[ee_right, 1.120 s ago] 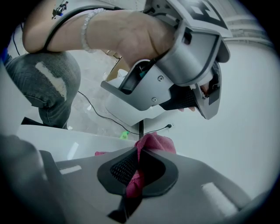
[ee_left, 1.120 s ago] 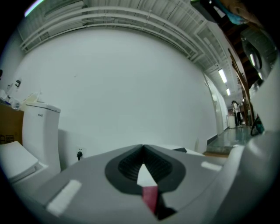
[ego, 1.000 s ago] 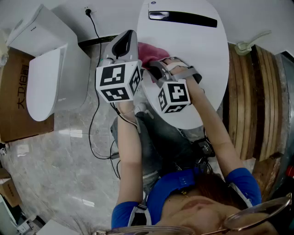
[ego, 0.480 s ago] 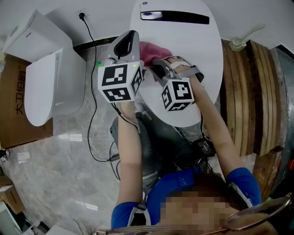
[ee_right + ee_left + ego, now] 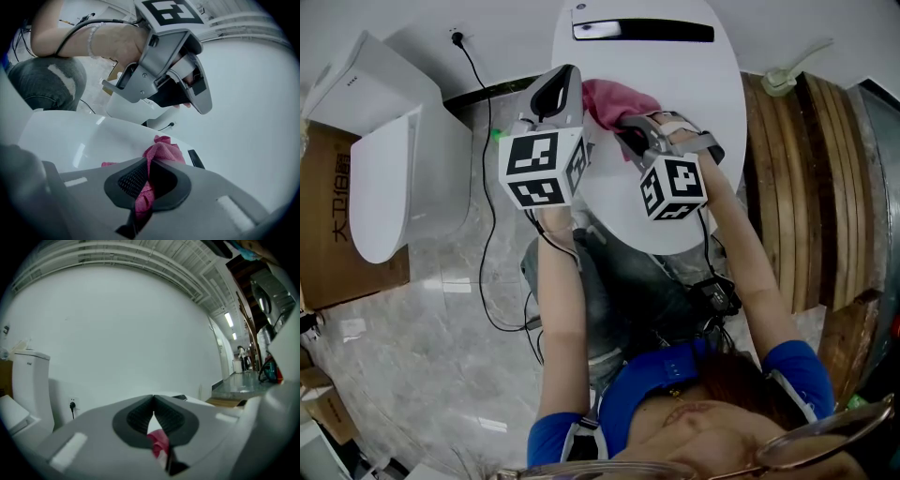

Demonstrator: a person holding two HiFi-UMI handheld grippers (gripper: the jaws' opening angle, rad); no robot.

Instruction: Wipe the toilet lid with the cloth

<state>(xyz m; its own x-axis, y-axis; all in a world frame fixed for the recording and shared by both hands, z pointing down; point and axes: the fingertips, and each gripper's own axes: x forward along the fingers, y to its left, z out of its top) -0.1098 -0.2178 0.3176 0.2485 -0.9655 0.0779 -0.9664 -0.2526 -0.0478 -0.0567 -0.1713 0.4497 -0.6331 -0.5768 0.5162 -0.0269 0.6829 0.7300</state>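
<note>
The white oval toilet lid point(image 5: 694, 84) fills the top centre of the head view. A pink cloth point(image 5: 617, 97) lies bunched on its left part. My right gripper point(image 5: 625, 128) is shut on the cloth's near edge, and the pink fabric point(image 5: 161, 150) runs from between its jaws out over the lid point(image 5: 79, 140). My left gripper point(image 5: 565, 82) hovers at the lid's left edge, just left of the cloth. Its jaws meet at the tips point(image 5: 153, 399), with a sliver of pink point(image 5: 159, 442) showing in the gap below them. In the right gripper view it hangs above the lid point(image 5: 197, 101), apart from the cloth.
A black strip point(image 5: 642, 31) crosses the far end of the lid. A second white toilet point(image 5: 403, 178) and a cardboard box point(image 5: 337, 225) stand to the left. A black cable point(image 5: 492, 216) trails from a wall socket point(image 5: 455, 39). Wooden boards point(image 5: 806, 187) lie at the right.
My right gripper has dragged the cloth a little to the right across the lid. The left gripper has stayed beside the lid's left edge.
</note>
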